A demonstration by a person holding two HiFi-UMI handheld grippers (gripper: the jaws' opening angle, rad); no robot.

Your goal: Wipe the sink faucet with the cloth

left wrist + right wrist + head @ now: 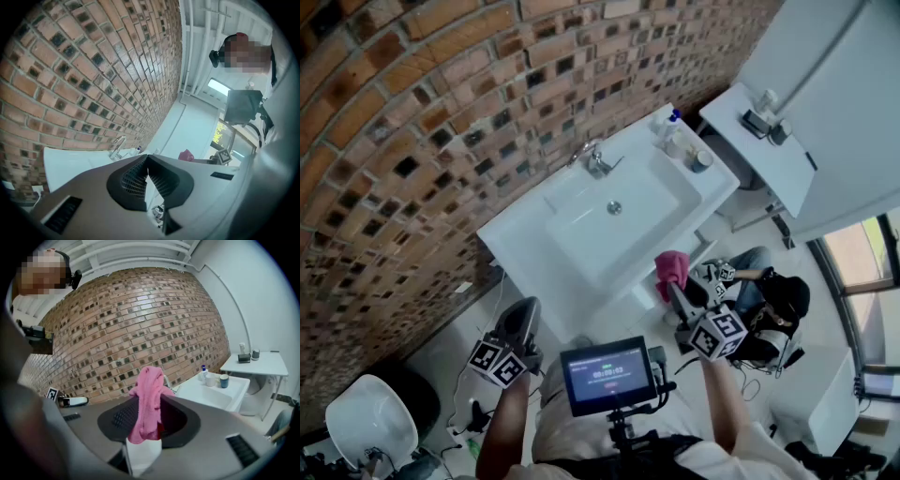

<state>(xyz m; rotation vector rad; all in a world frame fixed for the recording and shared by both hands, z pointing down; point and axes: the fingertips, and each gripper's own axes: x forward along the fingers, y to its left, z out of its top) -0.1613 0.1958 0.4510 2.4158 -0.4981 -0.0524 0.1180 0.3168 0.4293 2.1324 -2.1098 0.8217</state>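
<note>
Approach was the step in hand, by my reading. The soft pink cloth was gripped but had not reached the curved chrome sink faucet. The right gripper had its jaws clamped on the cloth, which bunched up out of them. It hung just off the white rectangular ceramic sink, at about 5 o'clock from the drain. That left it well apart from the faucet, which stood on the back rim at about 11 o'clock, close to the red-brown brick wall. The left gripper sat at about 7 o'clock from the drain, jaws pressed together on nothing.

The next move probably called for carrying the cloth across the basin toward 11 o'clock. The free fold, rather than the jaw tips, would then meet the spout before any rubbing began. A white bottle with a blue cap, at the faucet's 2 o'clock, looked near enough to knock.

The small dark screen at 6 o'clock showed red and green characters too small to read. The 2 cubes bore black-and-white square patterns, not words. No brand could be made out on the faucet or the bottle.
</note>
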